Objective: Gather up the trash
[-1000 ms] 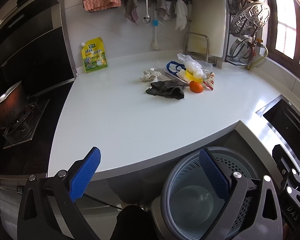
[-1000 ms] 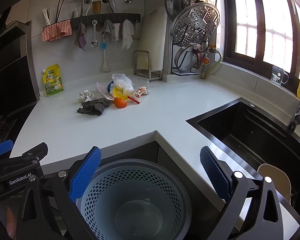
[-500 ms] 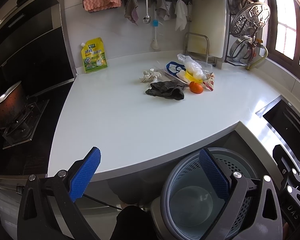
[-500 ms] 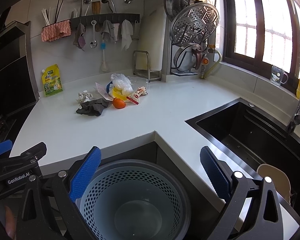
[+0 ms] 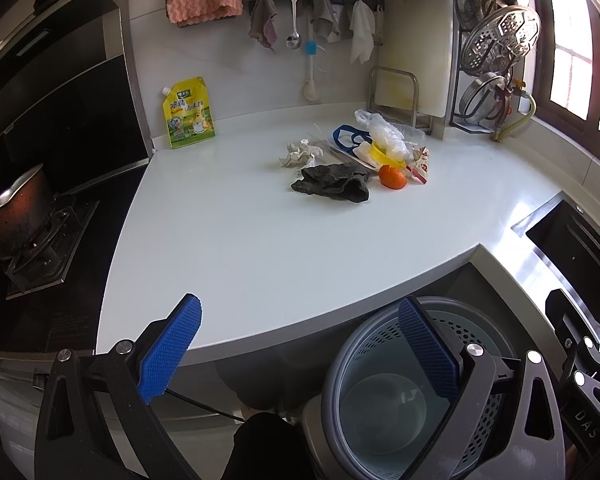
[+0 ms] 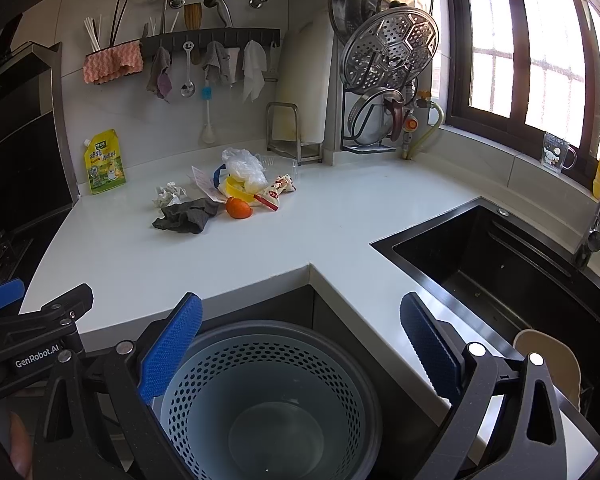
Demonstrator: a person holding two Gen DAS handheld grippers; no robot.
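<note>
Both the left tongs (image 5: 296, 344) and right tongs (image 6: 300, 344) hover spread and empty over the perforated bin (image 6: 268, 392), well apart from the trash pile (image 6: 236, 188) on the white surface (image 6: 220, 248).

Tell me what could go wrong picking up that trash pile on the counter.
The orange looks round and could roll off when nudged. The dark cloth touches the crumpled paper, so grabbing one may drag the other. The bin sits below the counter edge, far from the pile, so light wrappers might drop on the way.

White counter (image 5: 260, 240) w/ trash pile (image 5: 356, 160), yellow pouch (image 5: 188, 114) at wall.
</note>
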